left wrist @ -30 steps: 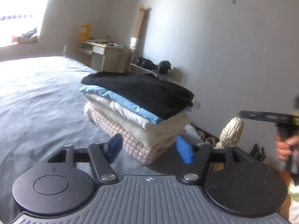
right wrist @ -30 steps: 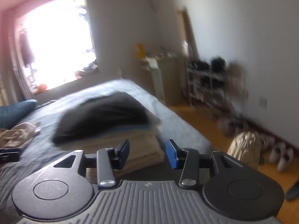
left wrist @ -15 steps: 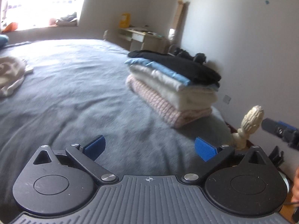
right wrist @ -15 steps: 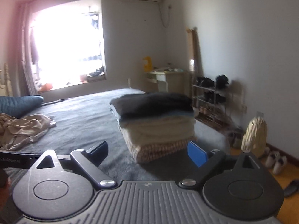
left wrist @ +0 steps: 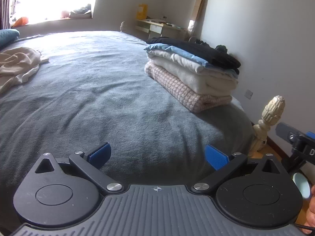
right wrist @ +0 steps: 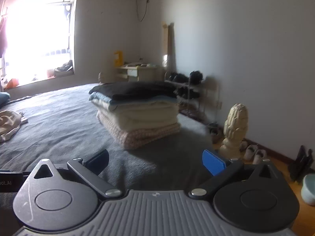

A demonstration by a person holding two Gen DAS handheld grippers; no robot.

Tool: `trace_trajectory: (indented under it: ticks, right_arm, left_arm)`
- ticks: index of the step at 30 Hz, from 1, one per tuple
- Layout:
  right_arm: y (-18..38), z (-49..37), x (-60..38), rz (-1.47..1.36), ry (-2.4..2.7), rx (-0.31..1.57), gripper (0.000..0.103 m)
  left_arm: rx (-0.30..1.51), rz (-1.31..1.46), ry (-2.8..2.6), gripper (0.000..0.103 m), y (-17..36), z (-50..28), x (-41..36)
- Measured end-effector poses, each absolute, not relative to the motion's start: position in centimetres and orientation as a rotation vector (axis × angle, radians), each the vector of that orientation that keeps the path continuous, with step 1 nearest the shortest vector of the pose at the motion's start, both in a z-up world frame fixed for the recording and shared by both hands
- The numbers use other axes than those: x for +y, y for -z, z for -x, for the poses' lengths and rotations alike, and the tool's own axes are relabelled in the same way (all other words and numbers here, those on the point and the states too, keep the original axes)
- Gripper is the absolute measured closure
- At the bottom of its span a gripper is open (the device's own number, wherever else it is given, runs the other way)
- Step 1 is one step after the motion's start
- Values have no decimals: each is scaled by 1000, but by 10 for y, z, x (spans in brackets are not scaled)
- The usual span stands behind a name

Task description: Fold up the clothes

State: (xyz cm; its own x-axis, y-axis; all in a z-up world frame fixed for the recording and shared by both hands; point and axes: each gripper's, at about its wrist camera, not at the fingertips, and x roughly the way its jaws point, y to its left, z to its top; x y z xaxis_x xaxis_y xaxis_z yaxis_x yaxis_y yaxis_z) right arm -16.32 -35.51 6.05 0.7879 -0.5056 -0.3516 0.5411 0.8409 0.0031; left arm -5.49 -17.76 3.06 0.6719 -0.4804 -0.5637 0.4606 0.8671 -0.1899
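Observation:
A stack of folded clothes (left wrist: 193, 72), black on top, then blue, cream and pink knit, sits at the right edge of the grey bed (left wrist: 98, 102). In the right wrist view the stack (right wrist: 137, 114) lies straight ahead. A crumpled beige garment (left wrist: 17, 66) lies unfolded at the far left, and it shows too at the left edge of the right wrist view (right wrist: 8, 125). My left gripper (left wrist: 157, 154) is open over bare blanket, well short of the stack. My right gripper (right wrist: 155, 160) has its jaws opening wide with nothing between them. Part of it shows at the left view's right edge (left wrist: 295, 137).
A cream carved bedpost (right wrist: 236, 122) stands at the bed's near right corner. Shoes (right wrist: 254, 153) and a pale bowl (right wrist: 309, 188) lie on the wooden floor by the wall. A desk (right wrist: 135, 70) and shoe rack (right wrist: 187, 86) stand behind the stack.
Both grippers have drawn back from the stack and their jaws have spread wide. The stack now lies farther off, and the beige garment has come into view at the left.

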Motion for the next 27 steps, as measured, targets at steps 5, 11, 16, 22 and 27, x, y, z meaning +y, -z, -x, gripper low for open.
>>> trace_trajectory:
  ticks: [5,11,16,22,27]
  right_arm:
    - [-74,170,-358,-86,619,320,0]
    - [-88,171,-365,-54,656,316,0]
    - [-99,171,-371,-65,645,313,0]
    - [-93,167,-375,-45,668,359,0]
    - [-86,167,-380,-47,681,385,0]
  left_arm:
    - [585,-5,532,0,-42,61,-194]
    - [526,-39,554,0,-62,66,-215]
    - [512,-39,557,0,-72,66,-226]
    - [517,-28,567,0,-69,69,-232]
    - [532,-35,568,0,-67,70,-239]
